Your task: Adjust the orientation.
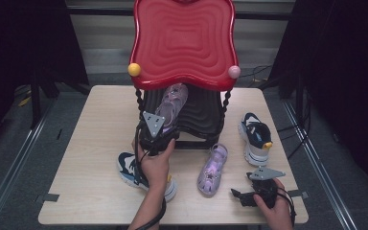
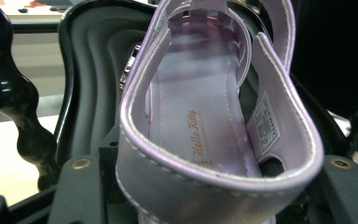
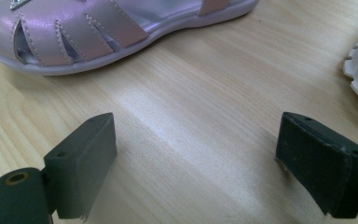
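The left tool [image 1: 160, 130] is clamped on the heel of a lilac sandal [image 2: 205, 116] and holds it over the black lower shelf [image 1: 203, 115] of the little red-topped rack [image 1: 184, 43], so the step in hand looks like setting this shoe into the rack. The right tool [image 3: 193, 158] waits low over the wooden surface [image 1: 100, 124] with its jaws wide apart and nothing between them, near the matching sandal [image 1: 212, 168]. Next, I'd say, the held shoe needs easing down flat onto the shelf before the jaws part.
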Demonstrator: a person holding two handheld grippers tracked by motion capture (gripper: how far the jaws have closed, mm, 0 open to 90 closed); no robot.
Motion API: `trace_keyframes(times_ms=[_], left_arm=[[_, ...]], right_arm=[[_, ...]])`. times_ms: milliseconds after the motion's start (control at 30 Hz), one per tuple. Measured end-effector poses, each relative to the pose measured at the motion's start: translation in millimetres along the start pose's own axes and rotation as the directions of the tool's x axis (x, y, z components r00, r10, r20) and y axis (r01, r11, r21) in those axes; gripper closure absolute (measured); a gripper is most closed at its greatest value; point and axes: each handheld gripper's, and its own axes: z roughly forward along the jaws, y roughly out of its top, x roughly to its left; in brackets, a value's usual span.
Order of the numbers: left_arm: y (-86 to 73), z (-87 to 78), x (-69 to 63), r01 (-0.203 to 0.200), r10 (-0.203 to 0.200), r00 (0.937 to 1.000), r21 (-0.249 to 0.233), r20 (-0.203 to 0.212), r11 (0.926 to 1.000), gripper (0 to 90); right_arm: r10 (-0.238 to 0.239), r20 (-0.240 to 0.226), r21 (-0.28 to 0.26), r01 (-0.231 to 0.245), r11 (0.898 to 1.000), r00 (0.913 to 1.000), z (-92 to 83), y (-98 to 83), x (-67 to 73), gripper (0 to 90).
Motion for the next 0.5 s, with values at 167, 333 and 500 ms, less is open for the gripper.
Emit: trace_keyframes(times_ms=[167,333,500], left_arm=[[0.6,5.3,-5.7,0.011,-0.011,0.9995,-0.01,-0.029,0.9999,37.0],[-1.8,12.1,-9.0,0.034,-0.035,0.9974,-0.02,-0.063,0.9992,37.0],[-5.9,20.4,-11.6,0.04,-0.043,0.9935,-0.028,-0.105,0.9988,37.0]], right_arm=[[0.001,0.0,0.0,-0.001,1.0,1.0,0.0,0.0,0.1,11.5],[0.001,0.0,0.0,-0.001,1.0,1.0,0.0,0.0,0.1,11.5],[-0.003,-0.002,-0.003,0.003,1.0,1.0,0.2,-0.1,-0.2,11.5]])
